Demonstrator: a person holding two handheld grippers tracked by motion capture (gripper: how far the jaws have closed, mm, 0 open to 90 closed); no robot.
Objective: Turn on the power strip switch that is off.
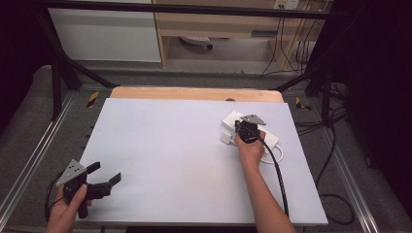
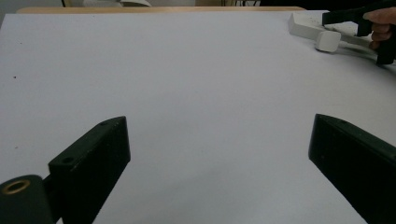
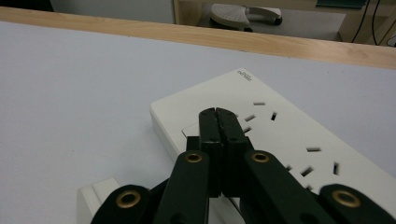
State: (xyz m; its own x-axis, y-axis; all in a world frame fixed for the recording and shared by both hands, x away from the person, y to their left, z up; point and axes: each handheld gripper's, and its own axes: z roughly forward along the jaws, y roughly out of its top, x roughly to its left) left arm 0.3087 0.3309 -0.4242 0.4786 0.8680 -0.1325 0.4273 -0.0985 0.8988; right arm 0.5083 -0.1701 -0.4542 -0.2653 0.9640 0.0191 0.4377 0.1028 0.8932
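Right claw (image 3: 218, 114) is fully closed, jaws pressed flat together with nothing between them, tips down on the white power strip (image 3: 280, 135) at its near end, where a flat switch-like panel sits. The power strip lies at the far right of the tabletop (image 1: 170, 145), with a small white adapter block (image 1: 227, 138) just beside it on the left and a white cord (image 1: 277, 156) looping off toward the person. Looks like a press on the switch. To do it well: keep the jaws closed so the tip acts as one blunt finger, push straight down on the panel rather than at a slant, or the strip may slide on the smooth tabletop. Can't tell if the switch has flipped. Left claw (image 2: 219, 154) is wide open, empty, low over bare tabletop at the near left, well apart from the strip; it could steady the strip if it skids.
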